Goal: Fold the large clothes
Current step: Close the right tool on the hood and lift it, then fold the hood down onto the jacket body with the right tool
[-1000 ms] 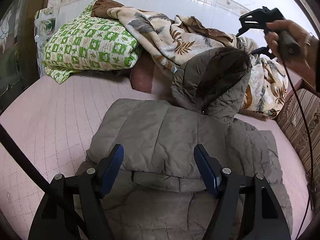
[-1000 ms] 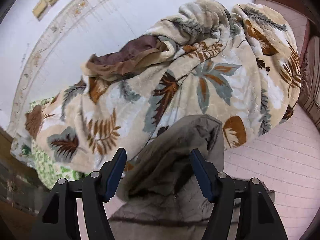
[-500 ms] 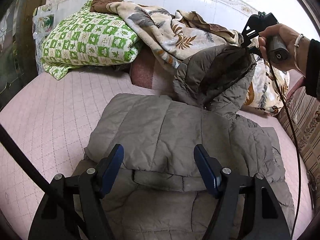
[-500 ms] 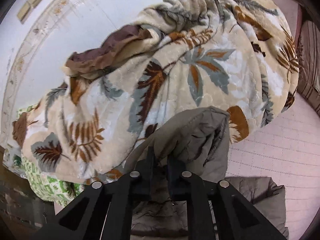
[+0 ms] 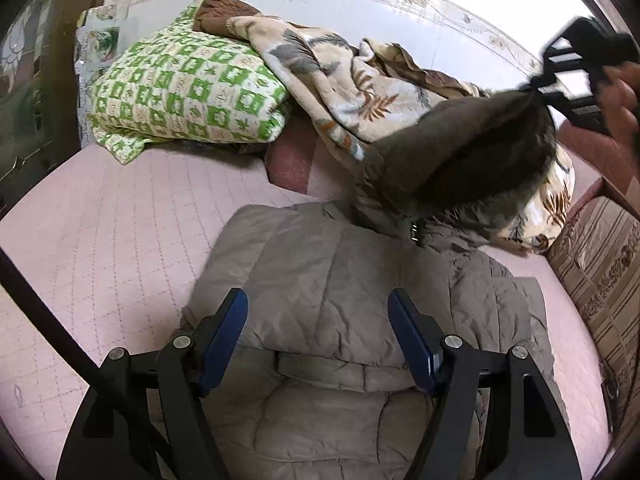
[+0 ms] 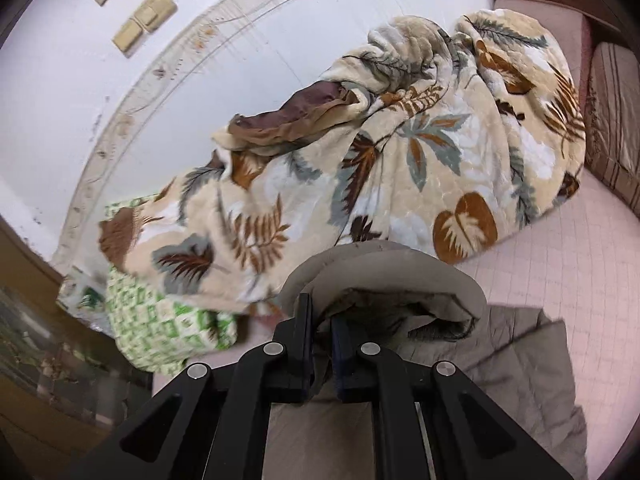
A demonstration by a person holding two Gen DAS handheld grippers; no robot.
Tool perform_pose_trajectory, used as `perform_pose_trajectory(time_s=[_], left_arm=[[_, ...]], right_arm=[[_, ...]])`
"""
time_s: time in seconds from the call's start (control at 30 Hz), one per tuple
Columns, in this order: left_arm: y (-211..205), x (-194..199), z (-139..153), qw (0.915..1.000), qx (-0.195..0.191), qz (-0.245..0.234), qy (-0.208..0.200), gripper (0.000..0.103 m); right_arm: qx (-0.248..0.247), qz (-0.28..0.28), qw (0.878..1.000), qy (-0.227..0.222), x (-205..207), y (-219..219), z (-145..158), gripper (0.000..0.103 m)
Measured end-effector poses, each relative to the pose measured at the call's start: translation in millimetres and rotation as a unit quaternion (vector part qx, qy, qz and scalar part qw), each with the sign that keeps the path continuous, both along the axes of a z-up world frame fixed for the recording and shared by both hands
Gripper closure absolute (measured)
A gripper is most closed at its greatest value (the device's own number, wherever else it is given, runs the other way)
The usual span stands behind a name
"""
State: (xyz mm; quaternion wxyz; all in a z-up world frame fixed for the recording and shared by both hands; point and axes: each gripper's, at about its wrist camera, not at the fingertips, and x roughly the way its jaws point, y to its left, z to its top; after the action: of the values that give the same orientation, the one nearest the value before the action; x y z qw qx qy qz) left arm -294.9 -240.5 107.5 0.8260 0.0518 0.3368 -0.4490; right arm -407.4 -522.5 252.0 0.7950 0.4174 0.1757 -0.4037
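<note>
Hood (image 5: 460,160) of the grey jacket (image 5: 328,280) is what has changed: a second ago it stood upright against the leaf blanket (image 6: 400,152) with the right gripper (image 6: 322,340) spread open around it. Those jaws have come together since, and they are now clamped on the hood's rim, with the fabric pinched between the pads. The hood is lifted and pulled taut toward the person's hand (image 5: 620,104), stretched out sideways off the blanket instead of slumping on it.

The left gripper (image 5: 318,340) has stayed put, jaws apart and empty, hovering just above the jacket's folded body. The jacket lies on the pink bed (image 5: 100,240), sleeves already tucked in, its collar end toward the blanket and the green pillow (image 5: 184,96).

With the hood now in hand, the likely next step is to bring it down over the jacket's back, so the bundle gets shorter. The left gripper looks placed to hold the body still meanwhile.
</note>
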Motion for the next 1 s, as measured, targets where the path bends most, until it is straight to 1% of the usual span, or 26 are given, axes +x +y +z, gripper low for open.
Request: perform_pose_trajectory(time_s=[0.2, 0.33, 0.43, 0.53, 0.6, 0.63, 0.77, 0.8, 0.87, 0.93, 0.97, 1.0], left_arm=[[11, 12, 6, 0.9998, -0.007, 0.02, 0.005, 0.031], [18, 15, 12, 0.9994, -0.01, 0.032, -0.008, 0.031], [21, 17, 12, 0.9992, -0.01, 0.038, -0.008, 0.031], [24, 19, 11, 0.999, -0.009, 0.043, -0.006, 0.031], [26, 19, 10, 0.9989, -0.006, 0.046, -0.009, 0.031], [27, 19, 9, 0.9989, -0.006, 0.046, -0.008, 0.031], [29, 21, 10, 0.9988, -0.006, 0.048, -0.007, 0.031], [30, 21, 10, 0.9988, -0.007, 0.048, -0.007, 0.031], [26, 22, 9, 0.9991, -0.006, 0.042, -0.004, 0.031], [20, 23, 4, 0.9995, -0.001, 0.028, 0.011, 0.031], [17, 23, 1, 0.9996, 0.002, 0.022, 0.018, 0.031], [13, 22, -2, 0.9996, 0.006, 0.015, 0.025, 0.031]], right_arm=[[0.005, 0.015, 1.0, -0.018, -21, 60, -6, 0.094], [0.006, 0.022, 0.999, -0.028, -35, 97, -13, 0.095], [-0.016, 0.023, 0.999, -0.031, -49, 131, -18, 0.095], [-0.032, 0.025, 0.999, -0.03, -61, 162, -29, 0.095], [-0.022, 0.034, 0.999, -0.022, -63, 172, -46, 0.095], [-0.014, 0.04, 0.999, -0.027, -63, 172, -53, 0.095], [0.021, 0.038, 0.998, -0.043, -69, 159, -78, 0.094], [0.028, 0.036, 0.998, -0.04, -70, 153, -84, 0.092], [0.038, 0.017, 0.998, -0.041, -76, 138, -98, 0.08], [0.055, 0.003, 0.997, -0.047, -81, 122, -113, 0.049], [0.069, -0.013, 0.996, -0.05, -87, 112, -124, 0.042], [0.085, -0.023, 0.994, -0.06, -94, 103, -135, 0.042]])
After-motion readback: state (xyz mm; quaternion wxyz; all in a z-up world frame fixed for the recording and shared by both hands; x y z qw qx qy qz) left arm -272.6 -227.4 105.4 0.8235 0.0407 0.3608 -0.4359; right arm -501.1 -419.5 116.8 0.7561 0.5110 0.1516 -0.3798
